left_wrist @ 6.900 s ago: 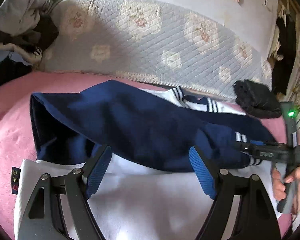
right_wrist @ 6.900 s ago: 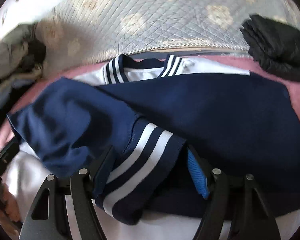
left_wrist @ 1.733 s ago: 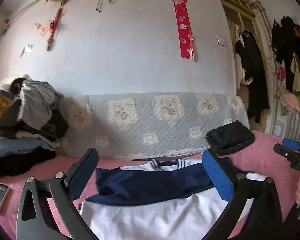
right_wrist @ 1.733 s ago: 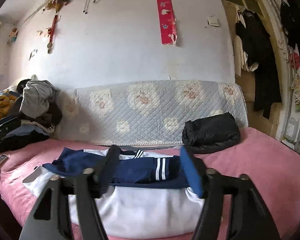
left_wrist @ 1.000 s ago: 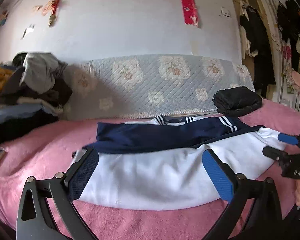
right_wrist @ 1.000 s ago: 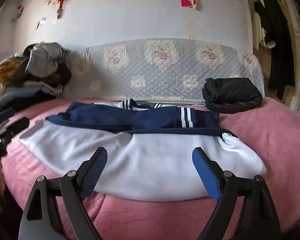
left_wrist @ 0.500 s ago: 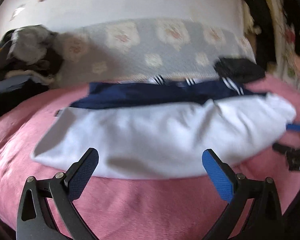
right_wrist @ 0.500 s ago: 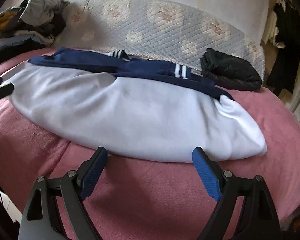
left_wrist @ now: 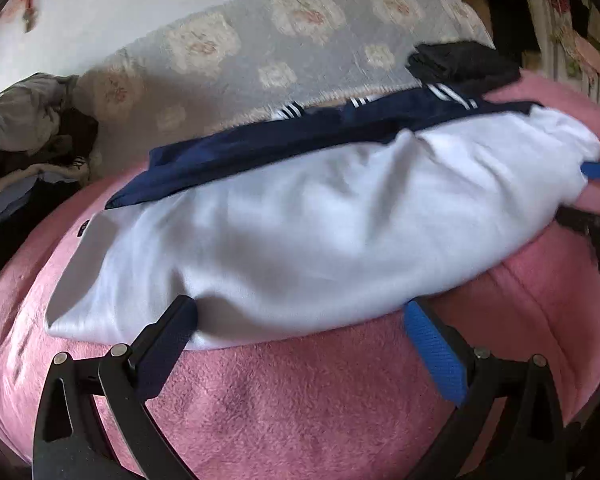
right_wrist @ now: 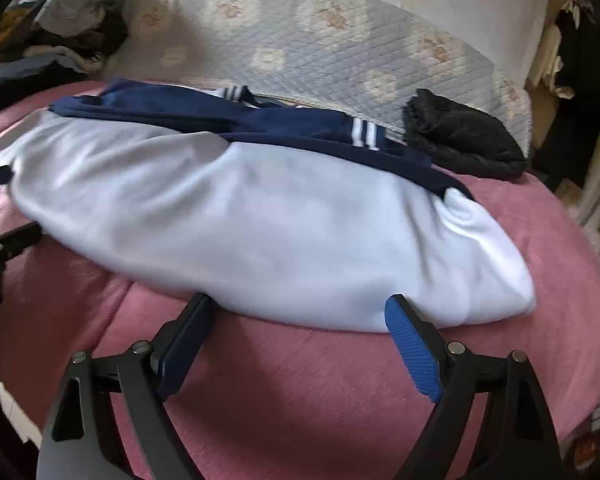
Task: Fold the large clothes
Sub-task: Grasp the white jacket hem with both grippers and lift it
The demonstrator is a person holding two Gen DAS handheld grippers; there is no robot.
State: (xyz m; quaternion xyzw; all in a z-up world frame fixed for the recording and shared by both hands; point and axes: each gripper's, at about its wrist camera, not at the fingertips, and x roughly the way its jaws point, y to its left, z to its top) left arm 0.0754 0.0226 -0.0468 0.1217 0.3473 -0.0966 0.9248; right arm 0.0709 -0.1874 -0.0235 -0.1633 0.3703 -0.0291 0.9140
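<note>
The white fleece sweatshirt with navy sleeves [left_wrist: 320,220] lies lengthwise left to right on the pink blanket [left_wrist: 300,400]. Its near hem sits just ahead of both the left gripper [left_wrist: 300,324] and right gripper [right_wrist: 300,312], each spread wide, gripping nothing.

Bare pink blanket [right_wrist: 300,380] is left open in front of the white and navy garment [right_wrist: 260,220], so its near hem can be reached unobstructed by both the left gripper [left_wrist: 300,320] and the right gripper [right_wrist: 300,308], whose jaws are spread wide and empty. Behind the garment, passage is closed off by the quilted backrest [right_wrist: 320,40]. The far right is blocked by a folded black garment [right_wrist: 460,140], the far left by a heap of clothes [right_wrist: 60,20].
</note>
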